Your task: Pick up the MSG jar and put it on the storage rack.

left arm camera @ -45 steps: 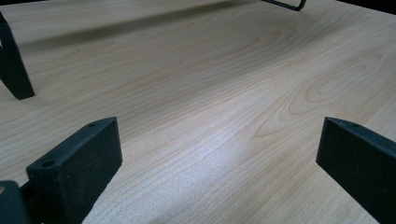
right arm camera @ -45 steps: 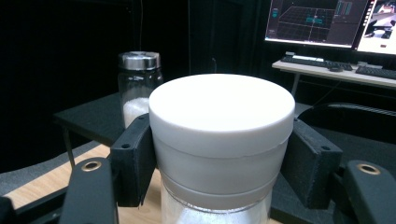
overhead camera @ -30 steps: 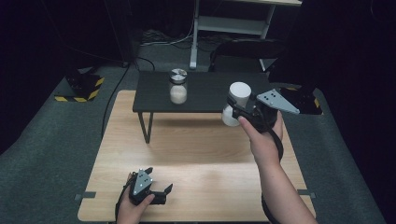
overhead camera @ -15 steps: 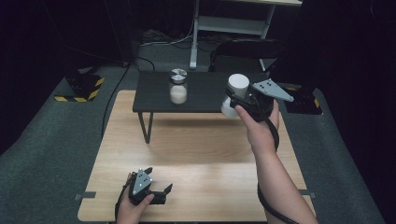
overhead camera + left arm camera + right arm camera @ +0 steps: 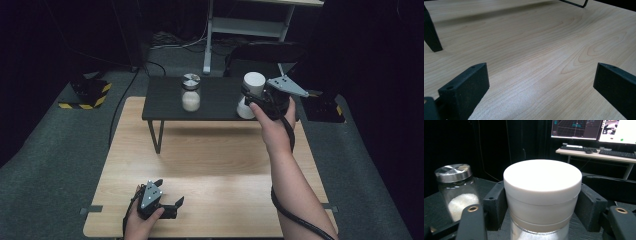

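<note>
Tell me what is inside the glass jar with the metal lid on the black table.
The glass jar holds a white powder or grain, filling roughly its lower half; the upper part looks empty. Its metal lid is on, and the near jaw covers the jar's base.

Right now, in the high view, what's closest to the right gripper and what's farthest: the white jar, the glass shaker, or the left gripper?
1. White jar: clamped in the right gripper, over the black table's right end.
2. Glass shaker: standing on the black table, off to the left.
3. Left gripper: down on the wooden table's near edge.
</note>
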Motion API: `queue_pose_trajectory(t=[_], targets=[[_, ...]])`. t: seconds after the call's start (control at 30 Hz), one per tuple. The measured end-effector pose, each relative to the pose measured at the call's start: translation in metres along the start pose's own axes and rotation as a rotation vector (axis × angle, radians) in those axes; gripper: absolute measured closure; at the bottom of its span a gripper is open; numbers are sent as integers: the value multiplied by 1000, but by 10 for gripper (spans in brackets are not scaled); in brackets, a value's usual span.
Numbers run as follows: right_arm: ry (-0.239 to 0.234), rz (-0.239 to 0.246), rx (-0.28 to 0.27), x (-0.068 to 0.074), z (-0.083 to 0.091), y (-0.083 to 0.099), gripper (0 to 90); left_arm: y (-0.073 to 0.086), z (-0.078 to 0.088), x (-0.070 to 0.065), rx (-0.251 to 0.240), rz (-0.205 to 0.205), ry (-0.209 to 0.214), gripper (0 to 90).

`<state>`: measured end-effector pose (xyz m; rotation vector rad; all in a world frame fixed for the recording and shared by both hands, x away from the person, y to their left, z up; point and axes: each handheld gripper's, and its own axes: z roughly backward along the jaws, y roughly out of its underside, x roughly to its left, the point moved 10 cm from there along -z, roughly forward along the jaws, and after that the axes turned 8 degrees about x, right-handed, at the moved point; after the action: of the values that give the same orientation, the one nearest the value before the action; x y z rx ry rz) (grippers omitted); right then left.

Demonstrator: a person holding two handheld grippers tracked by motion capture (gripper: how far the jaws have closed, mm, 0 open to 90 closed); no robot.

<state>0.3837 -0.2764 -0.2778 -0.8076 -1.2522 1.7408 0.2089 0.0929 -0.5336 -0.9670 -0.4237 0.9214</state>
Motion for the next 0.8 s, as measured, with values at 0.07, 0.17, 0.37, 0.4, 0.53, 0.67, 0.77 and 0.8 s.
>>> queue_pose_trajectory(t=[0.07,0.17,0.37,0.4,0.53,0.67,0.77,0.8], targets=[[2,0,1,0,-1,-1,337,0,0,0,0,-2,-1,3],[7,-1,8,0,-6,-4,337,0,0,0,1,-2,0,3],[6,-5,20,-2,-16,-5,337,0,0,1,0,2,0,3],[8,-6,21,-2,-16,-5,337,0,0,1,-2,3,1,3],[12,-10,24,-1,-22,-4,337,0,0,2,-3,7,2,3],[15,-17,24,-3,-28,-2,337,0,1,2,-2,9,4,3],[15,-23,20,-4,-31,-3,337,1,1,3,-5,9,5,3],[15,-23,20,-4,-31,-3,337,1,1,3,-5,9,5,3]])
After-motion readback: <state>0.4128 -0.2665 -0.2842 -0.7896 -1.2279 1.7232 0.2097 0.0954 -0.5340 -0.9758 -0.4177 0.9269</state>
